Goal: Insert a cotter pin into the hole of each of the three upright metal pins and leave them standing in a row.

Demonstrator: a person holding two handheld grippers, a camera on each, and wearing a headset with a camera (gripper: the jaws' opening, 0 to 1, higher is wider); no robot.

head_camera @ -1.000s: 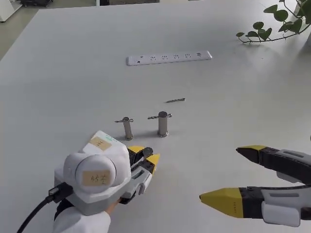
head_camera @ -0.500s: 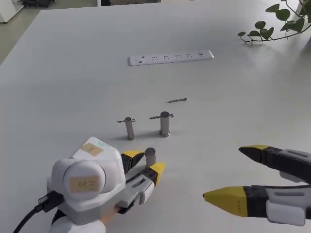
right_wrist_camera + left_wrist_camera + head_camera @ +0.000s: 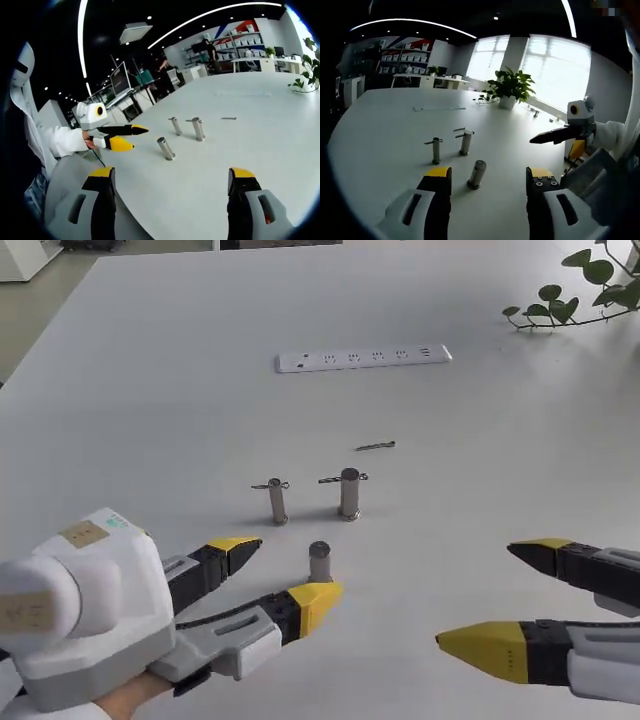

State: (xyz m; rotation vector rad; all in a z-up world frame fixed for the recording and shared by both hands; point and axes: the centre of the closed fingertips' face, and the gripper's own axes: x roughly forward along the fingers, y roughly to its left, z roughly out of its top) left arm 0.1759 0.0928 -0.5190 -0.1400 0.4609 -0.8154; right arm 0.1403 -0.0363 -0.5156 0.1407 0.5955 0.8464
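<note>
Done, two of three — first pin [image 3: 278,500] and second pin [image 3: 349,493] stand side by side, each cottered | Outstanding: third pin [image 3: 319,561] upright, bare, just ahead of my left tongs [image 3: 275,570], jaws apart, not touching | loose cotter pin [image 3: 376,446] lies beyond the row, well apart from my right tongs [image 3: 480,595], likewise spread, empty

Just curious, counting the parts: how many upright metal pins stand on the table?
3: the left pin and right pin side by side farther back, the near pin by the left gripper.

Two cottered pins [image 3: 349,492], bare pin [image 3: 319,562], loose cotter [image 3: 375,446]
</note>
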